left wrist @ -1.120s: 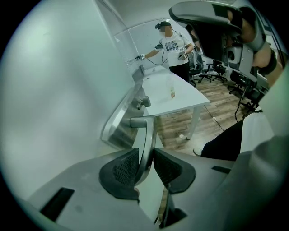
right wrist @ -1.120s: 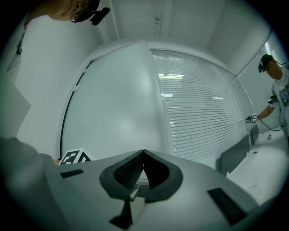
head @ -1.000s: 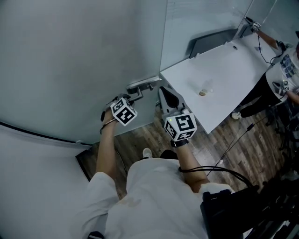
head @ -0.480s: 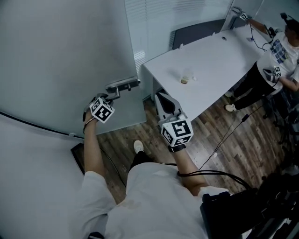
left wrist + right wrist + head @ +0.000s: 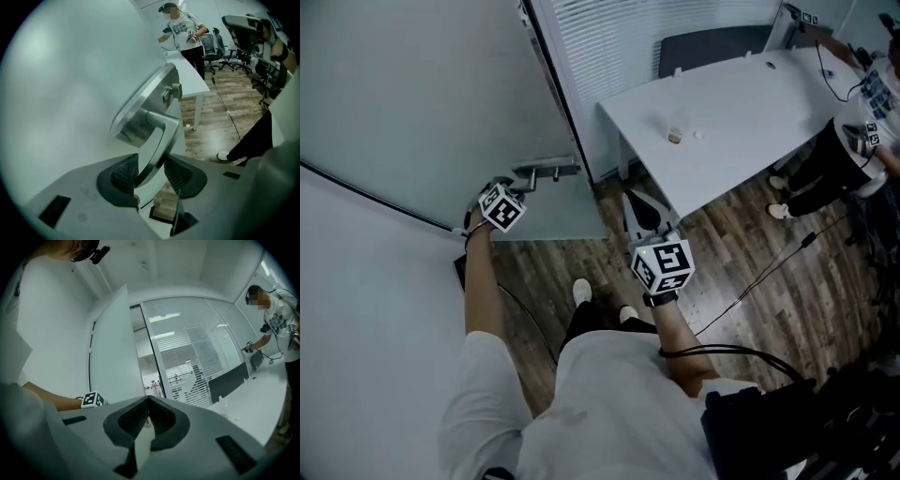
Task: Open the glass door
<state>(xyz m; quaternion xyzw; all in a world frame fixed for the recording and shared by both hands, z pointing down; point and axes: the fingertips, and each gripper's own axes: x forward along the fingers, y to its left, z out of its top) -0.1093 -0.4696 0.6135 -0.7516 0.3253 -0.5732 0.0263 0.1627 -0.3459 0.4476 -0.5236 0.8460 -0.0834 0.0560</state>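
Left hand-held gripper [image 5: 150,172] parting, seemingly loose around lever [image 5: 161,140]; right [image 5: 149,417] closed.

An office. Glass walls [image 5: 187,348] with slatted blinds [image 5: 614,42] stand behind a long white desk [image 5: 750,112]. Swivel chairs [image 5: 224,47] stand on wood flooring [image 5: 750,272].

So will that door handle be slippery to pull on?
Probably slippery: the handle is smooth, shiny metal. It looks rigid, so it should not flex. The door is a big glass panel, likely heavy to swing.
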